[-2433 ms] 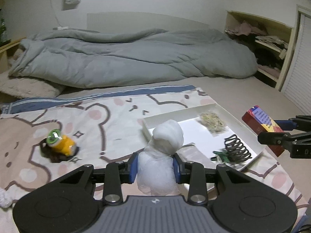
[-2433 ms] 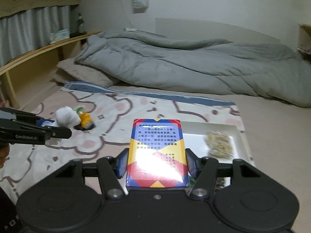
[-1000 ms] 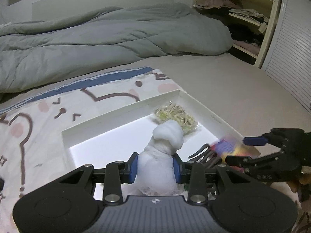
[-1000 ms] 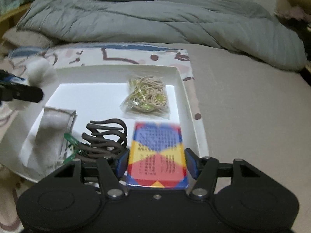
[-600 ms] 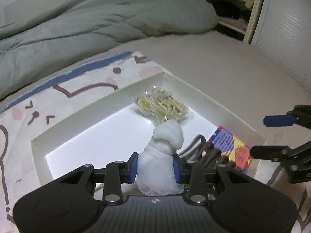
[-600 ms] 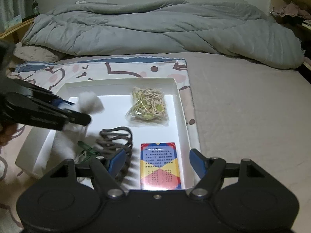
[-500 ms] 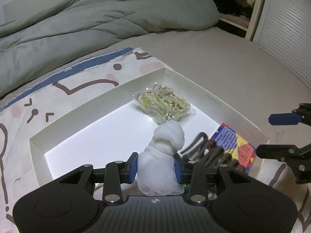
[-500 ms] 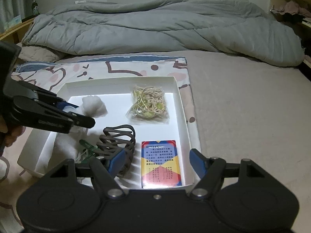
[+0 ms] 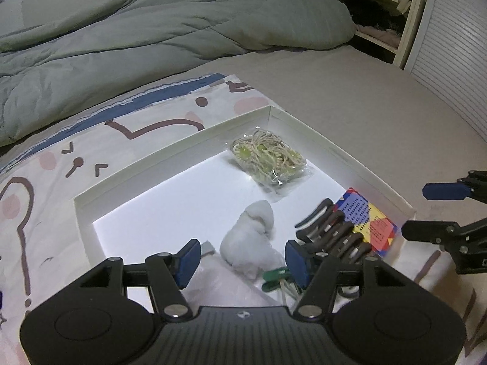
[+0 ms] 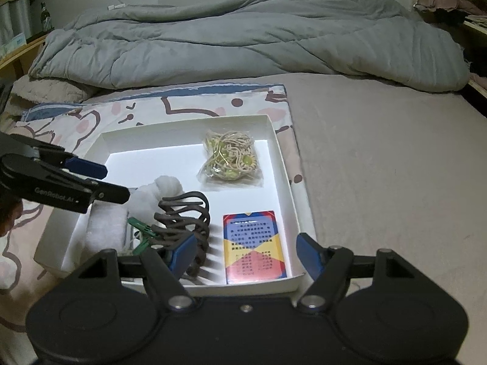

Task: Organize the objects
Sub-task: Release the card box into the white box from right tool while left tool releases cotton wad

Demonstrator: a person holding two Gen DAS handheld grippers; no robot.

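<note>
1. Bedding fills the background of the left wrist view: a grey duvet [image 9: 170, 33] at twelve o'clock and a cartoon-print sheet [image 9: 45, 164] under a white tray [image 9: 359, 170]. The left gripper [image 9: 243, 257] has just been opening; its fingers [image 9: 188, 257] now stand spread, clear of the white cotton wad [image 9: 252, 243] lying between them on the tray floor. The wad leans against a dark claw hair clip [image 9: 334, 237] at three o'clock, and I reckon a careless pull-back could snag its fluff and drag it out.

2. Same view, counted: one wad, one hair clip, one bag of hair ties [image 9: 268, 158], one colourful card pack [image 9: 371, 225], one green peg [image 9: 274, 276].

3. From the right wrist view, the right gripper [image 10: 243, 254] hangs over the tray's [image 10: 283, 164] six o'clock edge, fingers [image 10: 307, 252] spread and empty. The card pack [image 10: 252, 246] lies flat between them in the near right corner. One finger sits right beside the hair clip [image 10: 185, 213], so a sideways drift could knock it.

4. Counted here: one pack, one clip, one bag of ties [image 10: 231, 161], one wad [image 10: 164, 188], one peg [image 10: 141, 228], plus the left gripper [image 10: 112, 182] at nine o'clock.
</note>
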